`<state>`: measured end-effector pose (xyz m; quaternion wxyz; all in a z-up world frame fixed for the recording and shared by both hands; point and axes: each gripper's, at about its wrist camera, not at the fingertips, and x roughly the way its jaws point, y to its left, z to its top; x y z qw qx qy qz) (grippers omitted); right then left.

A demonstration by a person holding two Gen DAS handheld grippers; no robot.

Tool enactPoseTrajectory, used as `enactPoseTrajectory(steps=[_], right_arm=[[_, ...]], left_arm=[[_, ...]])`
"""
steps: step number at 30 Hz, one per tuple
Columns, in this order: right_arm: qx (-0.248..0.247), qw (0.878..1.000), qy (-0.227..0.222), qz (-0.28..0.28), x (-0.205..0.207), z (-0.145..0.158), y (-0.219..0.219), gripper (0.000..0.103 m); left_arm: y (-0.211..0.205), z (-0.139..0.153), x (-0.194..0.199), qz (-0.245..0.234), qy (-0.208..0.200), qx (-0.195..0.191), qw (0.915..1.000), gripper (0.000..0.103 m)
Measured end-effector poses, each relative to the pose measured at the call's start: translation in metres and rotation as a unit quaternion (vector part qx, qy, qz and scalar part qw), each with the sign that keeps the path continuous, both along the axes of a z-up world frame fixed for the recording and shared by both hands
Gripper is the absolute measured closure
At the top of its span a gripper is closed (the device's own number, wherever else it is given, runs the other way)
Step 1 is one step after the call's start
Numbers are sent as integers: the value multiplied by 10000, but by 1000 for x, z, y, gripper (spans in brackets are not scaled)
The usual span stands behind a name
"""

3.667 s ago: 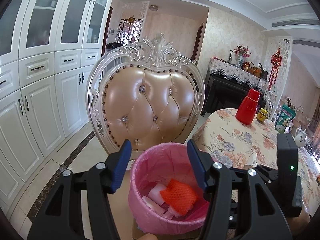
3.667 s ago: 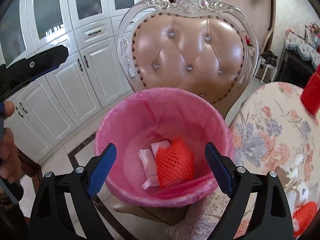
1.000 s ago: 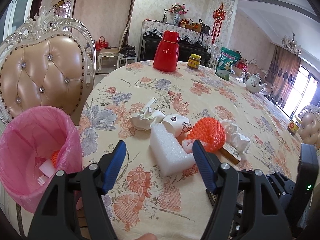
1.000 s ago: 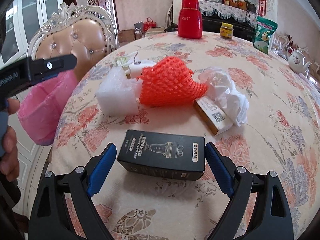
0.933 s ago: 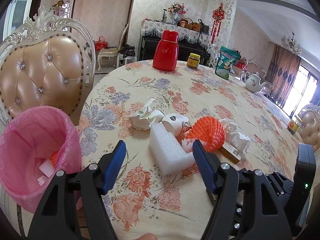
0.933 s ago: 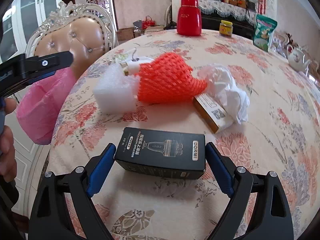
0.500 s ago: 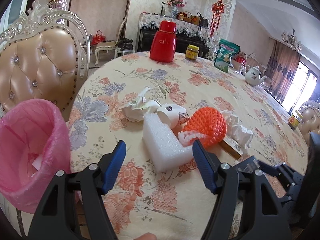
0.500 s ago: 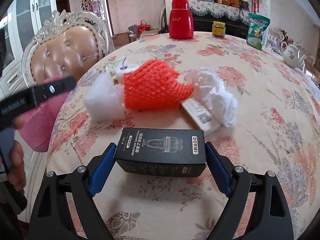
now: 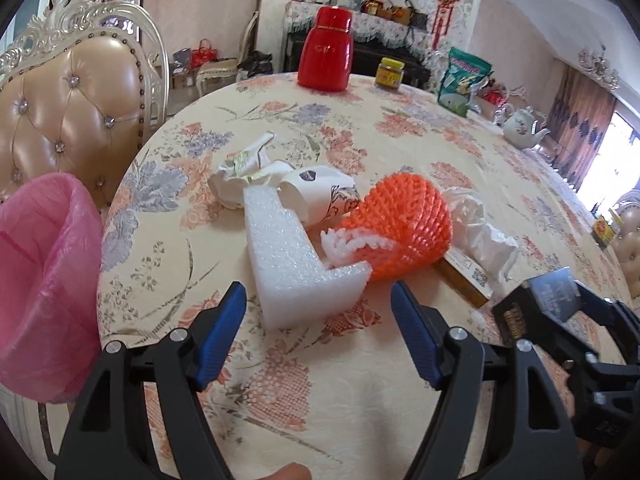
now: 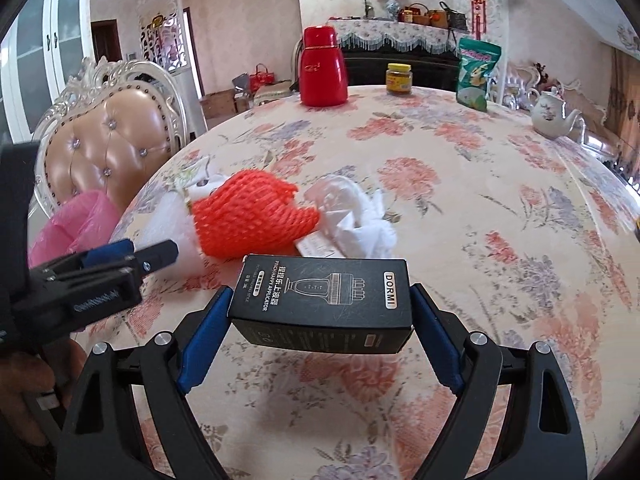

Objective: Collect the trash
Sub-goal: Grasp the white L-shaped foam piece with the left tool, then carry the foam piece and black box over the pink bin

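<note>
My right gripper (image 10: pixel 320 332) is shut on a black DORMI box (image 10: pixel 322 300) and holds it lifted above the floral table (image 10: pixel 460 184); the box also shows in the left wrist view (image 9: pixel 536 300). My left gripper (image 9: pixel 318 328) is open and empty, just short of a white L-shaped foam block (image 9: pixel 292 260). Behind the foam lie an orange foam net (image 9: pixel 404 224), a crushed paper cup (image 9: pixel 320 192), crumpled white wrappers (image 9: pixel 480 232) and a flat brown box (image 9: pixel 464 276). The pink-lined bin (image 9: pixel 44 280) stands off the table's left edge.
A red thermos (image 9: pixel 328 60), a yellow jar (image 9: pixel 390 74), a green snack bag (image 9: pixel 460 80) and a teapot (image 9: pixel 520 132) stand at the far side of the table. A padded chair (image 9: pixel 68 108) stands behind the bin.
My right gripper has closed on the black box and lifted it off the table. My left gripper has moved in closer to the foam block.
</note>
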<state>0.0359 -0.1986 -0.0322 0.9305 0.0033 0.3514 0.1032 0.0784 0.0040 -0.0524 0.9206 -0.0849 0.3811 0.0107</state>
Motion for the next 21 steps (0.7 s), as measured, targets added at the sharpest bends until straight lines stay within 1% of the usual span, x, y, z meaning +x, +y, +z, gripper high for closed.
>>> enactPoseTrajectory(steps=[3, 10, 11, 13, 16, 21], right_arm=[[28, 10000, -21, -69, 1, 2, -8, 21], [53, 9999, -34, -134, 1, 3, -17, 21], [53, 9999, -36, -136, 1, 3, -17, 21], [46, 9999, -36, -127, 1, 3, -17, 21], [48, 9999, -41, -124, 1, 3, -18, 21], [64, 9999, -59, -122, 3, 4, -16, 21]], left_arm=[[-2, -5, 8, 141, 136, 81, 9998, 30], [2, -12, 21, 403, 288, 2, 9988, 30], [3, -13, 22, 437, 311, 23, 9986, 31], [5, -15, 22, 466, 328, 26, 9984, 43], [11, -14, 18, 517, 326, 78, 9981, 43], [24, -8, 6, 555, 210, 38, 9982, 43]])
